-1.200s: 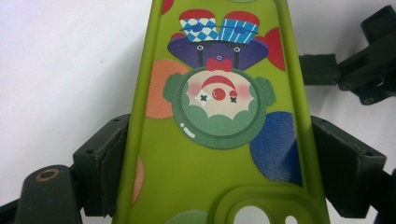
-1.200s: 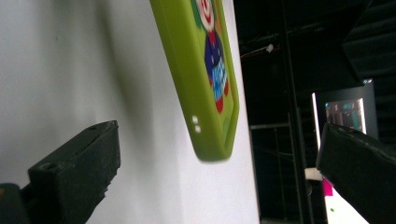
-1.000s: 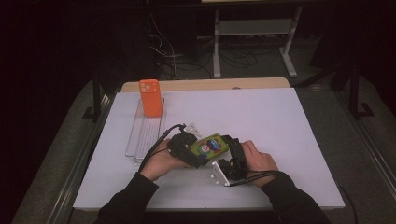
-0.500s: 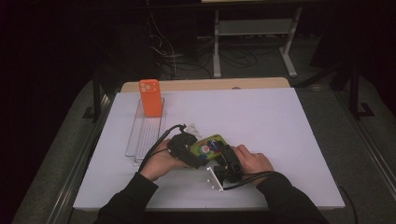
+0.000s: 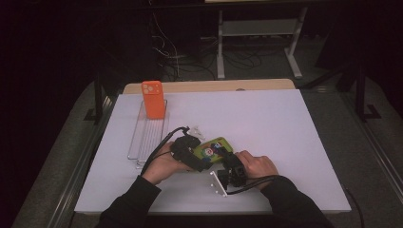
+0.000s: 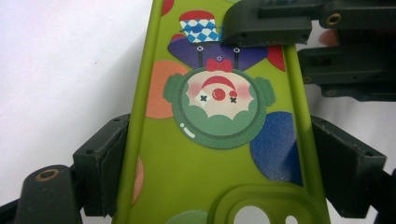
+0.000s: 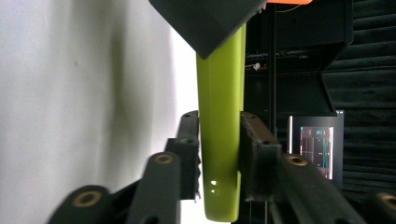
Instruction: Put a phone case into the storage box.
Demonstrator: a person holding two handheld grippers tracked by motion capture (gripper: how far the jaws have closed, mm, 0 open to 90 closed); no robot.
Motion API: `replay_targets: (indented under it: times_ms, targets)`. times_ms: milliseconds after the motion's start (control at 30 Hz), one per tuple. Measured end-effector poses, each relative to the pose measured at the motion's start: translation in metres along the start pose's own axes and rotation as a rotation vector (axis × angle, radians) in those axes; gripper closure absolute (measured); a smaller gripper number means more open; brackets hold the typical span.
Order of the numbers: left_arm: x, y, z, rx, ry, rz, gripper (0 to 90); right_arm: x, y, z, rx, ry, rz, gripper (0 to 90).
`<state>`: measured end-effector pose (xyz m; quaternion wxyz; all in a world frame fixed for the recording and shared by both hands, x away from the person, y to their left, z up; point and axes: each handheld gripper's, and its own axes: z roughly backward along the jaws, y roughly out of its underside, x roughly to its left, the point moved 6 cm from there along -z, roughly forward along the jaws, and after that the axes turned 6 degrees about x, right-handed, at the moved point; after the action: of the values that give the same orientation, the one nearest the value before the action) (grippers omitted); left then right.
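Near the front of the white counter (image 5: 285, 128), the right gripper (image 5: 231, 167) is clamped on the flat faces of the green case (image 5: 212, 148) at one end. The left gripper (image 5: 192, 154) pinches the case across its long edges, jaws tight on both sides. Farther back left, an orange case (image 5: 153, 99) stands upright in a wire rack (image 5: 142, 137).

On the tabletop (image 5: 285, 133) there are two phone cases, one green phone case (image 5: 212, 148) with a clown print and one orange phone case (image 5: 153, 99), one clear rack (image 5: 147, 137), and two claws, the left claw (image 5: 197, 159) and right claw (image 5: 227, 159).
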<state>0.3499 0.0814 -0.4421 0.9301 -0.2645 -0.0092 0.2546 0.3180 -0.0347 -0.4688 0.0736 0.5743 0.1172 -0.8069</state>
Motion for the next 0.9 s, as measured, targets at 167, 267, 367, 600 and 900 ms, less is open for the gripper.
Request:
replay_targets:
  times_ms: [167,267,367,600,900]
  targets:
    - [0.001,0.0,0.001,-0.001,0.009,0.004,15.1,0.001,0.0,0.001,0.006,-0.006,0.02,74.9]
    - [0.0,0.0,0.0,-0.019,0.013,0.023,14.8,0.003,-0.001,0.002,0.016,0.003,0.025,75.5]
    - [0.001,0.0,0.002,-0.028,0.006,0.008,13.8,0.002,-0.001,0.002,0.015,0.011,0.035,75.6]
    - [0.002,-0.001,0.011,-0.058,0.005,0.008,2.6,-0.001,0.005,0.0,0.043,0.0,-0.001,75.7]
    - [0.01,0.004,0.022,-0.079,0.003,-0.002,0.0,-0.007,0.017,-0.005,0.075,-0.015,-0.086,75.7]
